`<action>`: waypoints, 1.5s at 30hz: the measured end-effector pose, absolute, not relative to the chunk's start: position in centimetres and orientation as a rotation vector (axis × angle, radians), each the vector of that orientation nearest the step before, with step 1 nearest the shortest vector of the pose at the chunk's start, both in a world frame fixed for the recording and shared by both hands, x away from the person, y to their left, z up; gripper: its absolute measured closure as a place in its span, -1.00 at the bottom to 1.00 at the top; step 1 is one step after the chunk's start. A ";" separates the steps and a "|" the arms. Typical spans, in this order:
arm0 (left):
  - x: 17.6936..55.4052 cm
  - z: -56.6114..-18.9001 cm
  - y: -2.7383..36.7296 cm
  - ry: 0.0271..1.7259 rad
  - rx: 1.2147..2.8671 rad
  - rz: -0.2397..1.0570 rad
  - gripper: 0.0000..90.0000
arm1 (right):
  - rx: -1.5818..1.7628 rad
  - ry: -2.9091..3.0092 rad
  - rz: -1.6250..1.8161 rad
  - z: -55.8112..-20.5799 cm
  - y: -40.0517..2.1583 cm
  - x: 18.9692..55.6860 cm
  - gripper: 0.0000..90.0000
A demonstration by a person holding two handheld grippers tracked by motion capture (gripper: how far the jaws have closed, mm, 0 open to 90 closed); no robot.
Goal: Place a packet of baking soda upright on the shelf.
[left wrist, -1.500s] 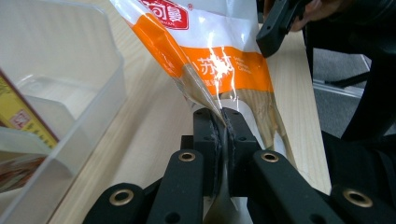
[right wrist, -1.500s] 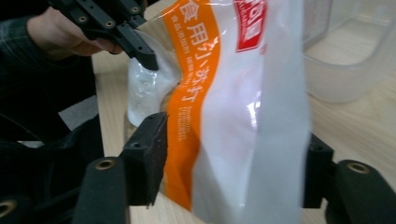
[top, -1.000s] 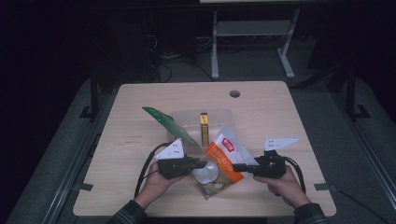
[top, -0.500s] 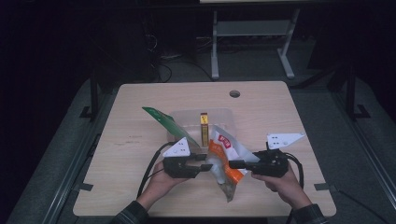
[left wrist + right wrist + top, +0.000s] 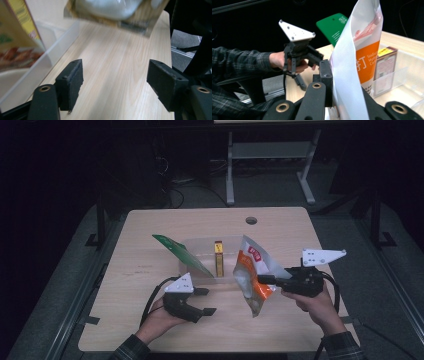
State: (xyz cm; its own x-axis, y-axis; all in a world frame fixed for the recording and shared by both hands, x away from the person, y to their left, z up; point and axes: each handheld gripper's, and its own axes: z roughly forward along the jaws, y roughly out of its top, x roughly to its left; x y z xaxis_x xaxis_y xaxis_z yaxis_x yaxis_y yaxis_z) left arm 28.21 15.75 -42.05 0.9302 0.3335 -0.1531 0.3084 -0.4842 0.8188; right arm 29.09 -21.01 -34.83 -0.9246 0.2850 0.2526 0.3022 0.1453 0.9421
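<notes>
An orange and white pouch (image 5: pixel 251 272) hangs upright above the table's front, and my right gripper (image 5: pixel 263 280) is shut on its right edge. In the right gripper view the jaws pinch the pouch's white side (image 5: pixel 348 75). My left gripper (image 5: pixel 206 301) rests low at the front left, a little left of the pouch and apart from it. Its jaws have just been opening and nothing lies between them (image 5: pixel 115 80). The pouch's bottom (image 5: pixel 110 10) hangs ahead of them.
A clear plastic bin (image 5: pixel 200 246) stands at mid table, holding a green packet (image 5: pixel 179 252) leaning left and an upright yellow and red box (image 5: pixel 219 257). A round cable hole (image 5: pixel 251 220) lies near the far edge. Bare wood (image 5: pixel 150 285) spreads left of the bin.
The left gripper has opened and let go of the pouch. The right gripper has lifted the pouch off the table, so it now hangs upright.
</notes>
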 end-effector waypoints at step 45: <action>28.2 -43.6 23.8 0.670 2.110 0.090 -0.58 | -0.780 -2.626 -1.729 -33.8 -17.7 42.0 1.00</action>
